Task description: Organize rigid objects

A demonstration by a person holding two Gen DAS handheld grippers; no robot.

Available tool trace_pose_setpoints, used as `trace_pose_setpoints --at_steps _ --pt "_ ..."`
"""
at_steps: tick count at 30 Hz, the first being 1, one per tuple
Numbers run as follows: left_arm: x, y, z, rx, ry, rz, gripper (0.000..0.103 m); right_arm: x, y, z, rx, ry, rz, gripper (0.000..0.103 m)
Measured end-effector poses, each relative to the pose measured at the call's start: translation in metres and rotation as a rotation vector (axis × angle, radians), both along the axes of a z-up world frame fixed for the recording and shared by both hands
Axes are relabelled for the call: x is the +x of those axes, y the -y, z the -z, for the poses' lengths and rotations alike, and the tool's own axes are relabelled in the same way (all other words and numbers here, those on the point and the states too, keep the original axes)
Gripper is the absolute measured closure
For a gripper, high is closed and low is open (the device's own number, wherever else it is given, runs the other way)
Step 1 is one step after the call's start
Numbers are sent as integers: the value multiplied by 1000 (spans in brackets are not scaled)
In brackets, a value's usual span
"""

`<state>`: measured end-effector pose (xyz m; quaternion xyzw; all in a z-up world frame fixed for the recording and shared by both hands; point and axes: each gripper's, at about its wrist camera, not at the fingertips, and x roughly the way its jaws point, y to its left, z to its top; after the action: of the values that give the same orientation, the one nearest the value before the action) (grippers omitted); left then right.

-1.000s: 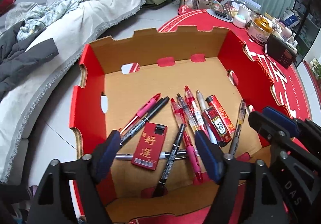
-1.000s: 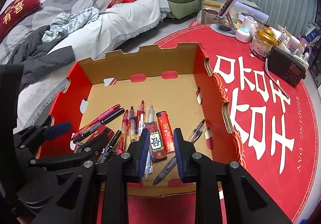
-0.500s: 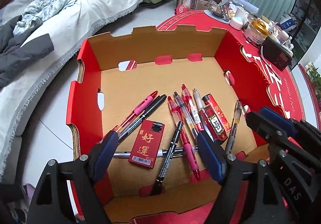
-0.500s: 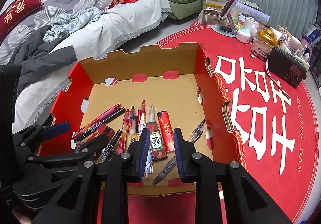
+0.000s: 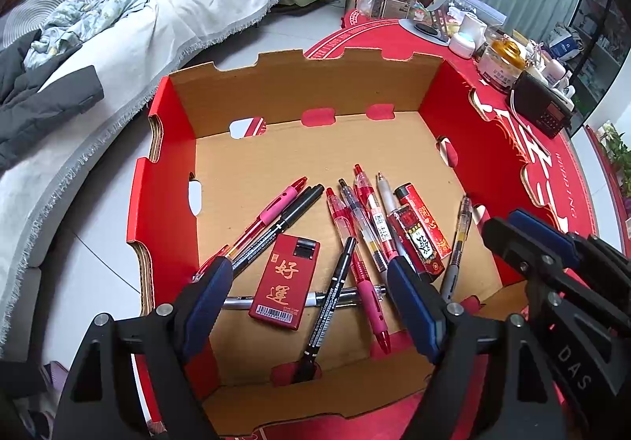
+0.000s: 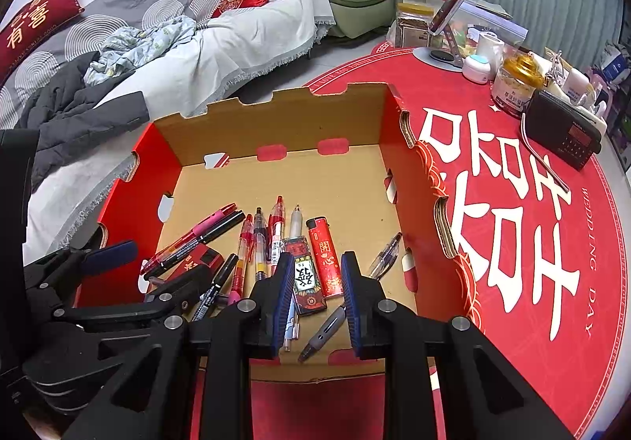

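Both hover over the box [image 5: 169, 171], nothing grasped. The left hand-held gripper [image 5: 307, 306] is released wide, with the red card [image 5: 284, 282] and pens [image 5: 355, 238] below it; the right hand-held gripper [image 6: 313, 296], narrowly parted, frames the lighters [image 6: 315, 270]. Likely a pick step: next, lower and clench on one item.

You have a shallow cardboard tray [image 5: 169, 179] — red outside, plain brown inside — with everything lying flat on its floor. A flat red card-shaped case [image 5: 284, 281] with gold characters lies across a silver pen [image 5: 343, 294], with a pink pen [image 5: 272, 209] and a black marker [image 5: 284, 223] slanting beside it. Right of those, red and clear pens [image 5: 357, 219] fan out beside two red lighters [image 5: 424, 221] — one more clear pen [image 5: 459, 238] lies apart near the right wall.
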<state>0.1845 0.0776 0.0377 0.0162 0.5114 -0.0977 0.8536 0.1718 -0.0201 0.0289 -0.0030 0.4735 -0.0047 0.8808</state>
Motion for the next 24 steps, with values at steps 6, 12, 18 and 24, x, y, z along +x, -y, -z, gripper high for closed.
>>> trace_pose_setpoints --at_steps 6,12,18,24 --pt "1 -8 -5 -92 15 3 14 -1 3 -4 4 13 11 78" --pt "2 -12 -11 -138 32 0 13 0 4 -4 8 12 9 78" --pt "1 -9 -12 -120 39 11 12 -1 4 -3 10 10 12 78" --pt "2 -11 -9 -124 21 -24 0 -2 6 -3 6 12 20 78"
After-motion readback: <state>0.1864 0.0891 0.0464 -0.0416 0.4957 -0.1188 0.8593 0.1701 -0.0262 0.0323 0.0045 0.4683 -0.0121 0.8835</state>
